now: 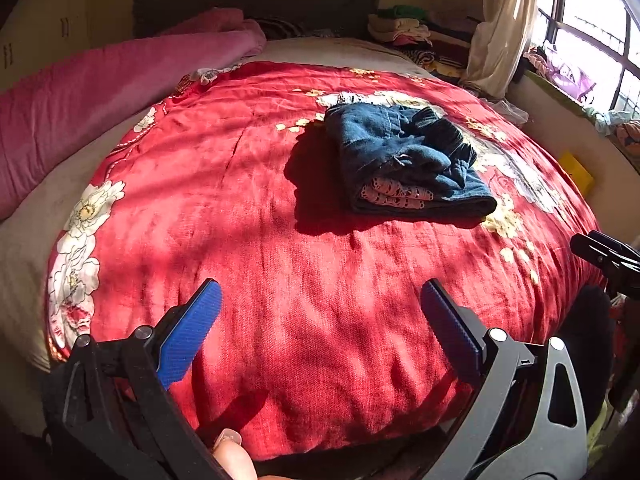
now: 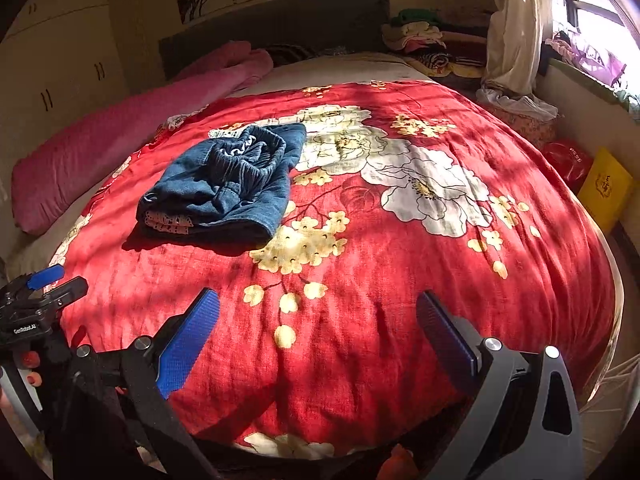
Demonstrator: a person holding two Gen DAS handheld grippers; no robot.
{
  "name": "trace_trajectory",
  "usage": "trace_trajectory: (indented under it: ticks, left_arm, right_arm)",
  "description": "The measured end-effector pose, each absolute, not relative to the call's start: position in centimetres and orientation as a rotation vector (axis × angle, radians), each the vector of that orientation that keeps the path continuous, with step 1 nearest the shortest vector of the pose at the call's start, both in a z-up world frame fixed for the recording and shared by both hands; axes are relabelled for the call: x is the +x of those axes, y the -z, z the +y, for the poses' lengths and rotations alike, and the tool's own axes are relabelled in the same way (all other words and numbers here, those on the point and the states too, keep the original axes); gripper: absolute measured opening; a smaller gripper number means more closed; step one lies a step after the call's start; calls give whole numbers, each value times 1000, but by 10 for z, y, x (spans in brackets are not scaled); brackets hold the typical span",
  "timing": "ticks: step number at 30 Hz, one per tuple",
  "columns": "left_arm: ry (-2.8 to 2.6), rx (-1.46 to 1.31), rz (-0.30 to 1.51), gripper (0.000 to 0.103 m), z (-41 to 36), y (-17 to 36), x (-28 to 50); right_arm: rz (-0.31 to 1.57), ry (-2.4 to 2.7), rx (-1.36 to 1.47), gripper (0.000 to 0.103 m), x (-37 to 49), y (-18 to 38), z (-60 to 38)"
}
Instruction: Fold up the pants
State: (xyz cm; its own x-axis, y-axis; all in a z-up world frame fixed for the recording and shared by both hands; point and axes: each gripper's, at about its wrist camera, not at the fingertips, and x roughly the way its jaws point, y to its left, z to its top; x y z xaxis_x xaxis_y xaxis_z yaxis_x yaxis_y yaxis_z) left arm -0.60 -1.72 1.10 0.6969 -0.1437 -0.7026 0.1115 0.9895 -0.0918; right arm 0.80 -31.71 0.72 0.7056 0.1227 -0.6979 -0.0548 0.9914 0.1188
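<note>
Left gripper (image 1: 320, 300) jaws spread wide, blue pads (image 1: 188, 336) apart, nothing between them, hovering over the near end of the quilt (image 1: 248, 208). Right gripper (image 2: 318, 312) likewise wide apart and empty, above the same near edge; seen also from the left camera as a dark tip at the right border. Well beyond both, pants (image 1: 404, 160) lying folded into a thick, roughly square bundle on the quilt, right of centre from the left camera, left of centre from the right one. Dark blue fabric, ribbed gathered waistband (image 2: 248, 160) bunched on top, a pink-and-white patterned lining (image 1: 396, 196) peeking out at the near folded edge, a hard shadow thrown to the left side. Quilt red, printed with large white flowers (image 2: 420, 184) and small cream blossoms, wrinkled, striped by sunlight. Rolled pink blanket (image 1: 100, 92) along the left side on a pale sheet (image 1: 24, 240). Dark headboard (image 2: 280, 24) at the far end, stacked clothes (image 1: 404, 28) beside it, cream curtain (image 2: 512, 20) and bright window (image 1: 592, 20) on the right, pale cupboards (image 2: 60, 52) on the left wall. Yellow bag (image 2: 604, 188) with unreadable print by the right wall. "GenRobot.AI" readable on the left gripper's body in the right camera. A fingertip (image 1: 232, 452) at the lower edge of the left view.
</note>
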Motion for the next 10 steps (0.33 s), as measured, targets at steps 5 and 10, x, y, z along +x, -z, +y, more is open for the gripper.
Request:
trace_trajectory:
  ticks: [5,10]
  left_arm:
    - [-25,-19,789,93,55,-24,58]
    - [-237,-9,846,93,150,1,151]
  right_arm:
    - [784,25,118,98,54,-17,-390]
    - [814,118,89,98,118,-11,-466]
